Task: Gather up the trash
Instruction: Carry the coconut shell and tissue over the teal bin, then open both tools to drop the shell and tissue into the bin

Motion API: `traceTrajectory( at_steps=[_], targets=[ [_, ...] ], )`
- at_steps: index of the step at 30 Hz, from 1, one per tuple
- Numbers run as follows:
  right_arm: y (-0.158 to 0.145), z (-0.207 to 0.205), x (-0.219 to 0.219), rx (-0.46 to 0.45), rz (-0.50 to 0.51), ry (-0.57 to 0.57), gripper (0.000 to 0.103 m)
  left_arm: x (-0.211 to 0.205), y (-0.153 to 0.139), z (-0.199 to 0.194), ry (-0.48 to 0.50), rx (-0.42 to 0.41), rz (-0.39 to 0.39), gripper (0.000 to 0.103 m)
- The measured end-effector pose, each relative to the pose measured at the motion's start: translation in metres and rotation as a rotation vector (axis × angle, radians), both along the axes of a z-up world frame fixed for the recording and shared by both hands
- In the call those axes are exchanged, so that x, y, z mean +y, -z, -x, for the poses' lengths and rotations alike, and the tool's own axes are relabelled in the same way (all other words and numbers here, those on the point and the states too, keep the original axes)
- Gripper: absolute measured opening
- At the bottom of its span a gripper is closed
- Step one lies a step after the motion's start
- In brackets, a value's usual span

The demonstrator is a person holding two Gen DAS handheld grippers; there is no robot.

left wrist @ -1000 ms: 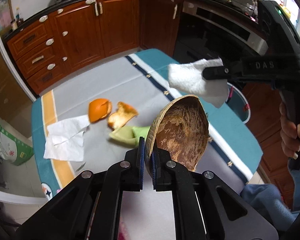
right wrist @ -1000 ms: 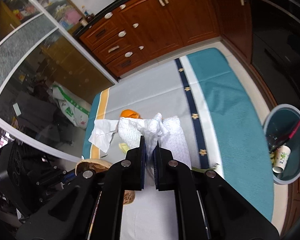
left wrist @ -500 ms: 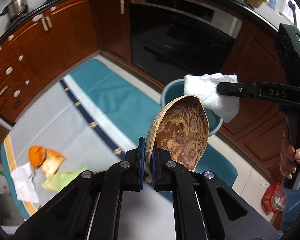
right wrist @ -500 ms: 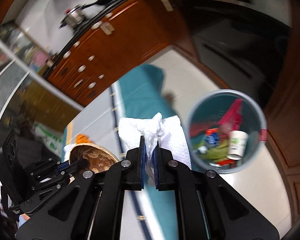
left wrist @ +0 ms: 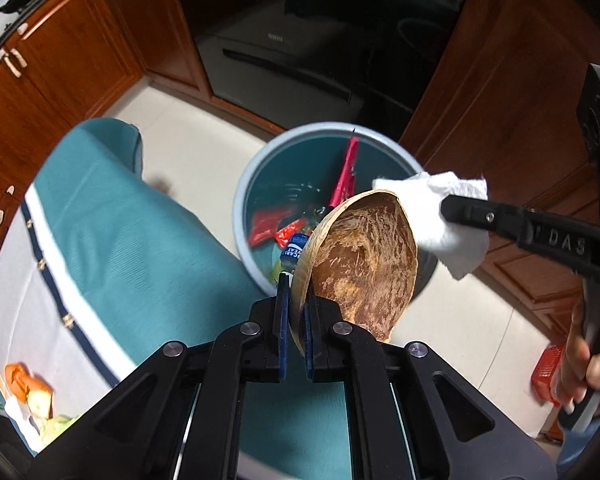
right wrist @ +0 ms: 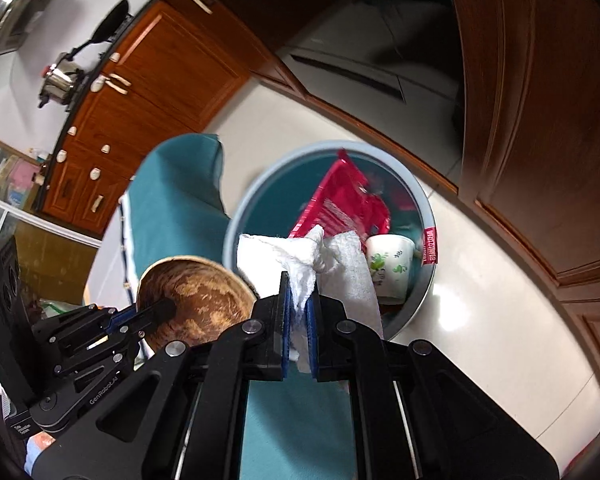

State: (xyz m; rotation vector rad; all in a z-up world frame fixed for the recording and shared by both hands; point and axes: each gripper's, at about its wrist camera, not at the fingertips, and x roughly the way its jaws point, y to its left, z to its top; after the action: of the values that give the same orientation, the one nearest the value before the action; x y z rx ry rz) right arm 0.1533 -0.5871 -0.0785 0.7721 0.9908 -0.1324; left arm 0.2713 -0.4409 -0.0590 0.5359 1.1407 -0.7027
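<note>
- Right at the fingertips, the left gripper (left wrist: 294, 316) is pinching the rim of a brown coconut shell half (left wrist: 364, 264), hollow side facing 3 o'clock. It's a thin edge grip on a hard curved thing, so I'd guess the shell could pivot or slide out before it's really over the bin.
- Just past it, toward 2 o'clock in the left view, the right gripper (right wrist: 299, 312) is clamped on a wad of white paper towel (right wrist: 300, 264). The towel sits touching or almost touching the shell's top edge, can't tell which. If the two bump, either one might get knocked loose.
- Under and beyond both, the round grey-blue trash bin (left wrist: 240, 200) sits on the floor beside the teal tablecloth (left wrist: 140, 240), already holding a red wrapper (right wrist: 340, 204) and a paper cup (right wrist: 388, 268). The shell looks near the bin's 6 o'clock rim, so letting go now could clip the rim and send it onto the tiles.
- The towel is light and floppy, so it may snag on the pads or drift wide.
- Way back at 8 o'clock on the table, orange peel (left wrist: 18, 376) is still waiting.
</note>
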Motion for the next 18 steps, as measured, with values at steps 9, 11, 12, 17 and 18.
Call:
traceTrajectory(
  at_steps=[9, 11, 12, 17, 18],
  targets=[
    [0.037, -0.022, -0.013, 0.066, -0.031, -0.002, 0.01, -0.02, 0.039, -0.019, -0.009, 0.041, -0.062, 0.007],
    [0.04, -0.025, -0.013, 0.074, -0.025, -0.007, 0.011, -0.02, 0.043, -0.02, -0.006, 0.049, -0.063, 0.007],
    [0.04, -0.026, -0.013, 0.075, -0.022, -0.008, 0.011, -0.02, 0.045, -0.021, -0.006, 0.052, -0.063, 0.007],
    [0.039, -0.025, -0.011, 0.076, -0.007, 0.006, 0.079, -0.015, 0.048, -0.022, -0.002, 0.071, -0.061, 0.012],
    [0.037, -0.025, -0.011, 0.073, 0.002, 0.012, 0.083, -0.015, 0.047, -0.021, 0.0, 0.074, -0.058, 0.015]
  ],
)
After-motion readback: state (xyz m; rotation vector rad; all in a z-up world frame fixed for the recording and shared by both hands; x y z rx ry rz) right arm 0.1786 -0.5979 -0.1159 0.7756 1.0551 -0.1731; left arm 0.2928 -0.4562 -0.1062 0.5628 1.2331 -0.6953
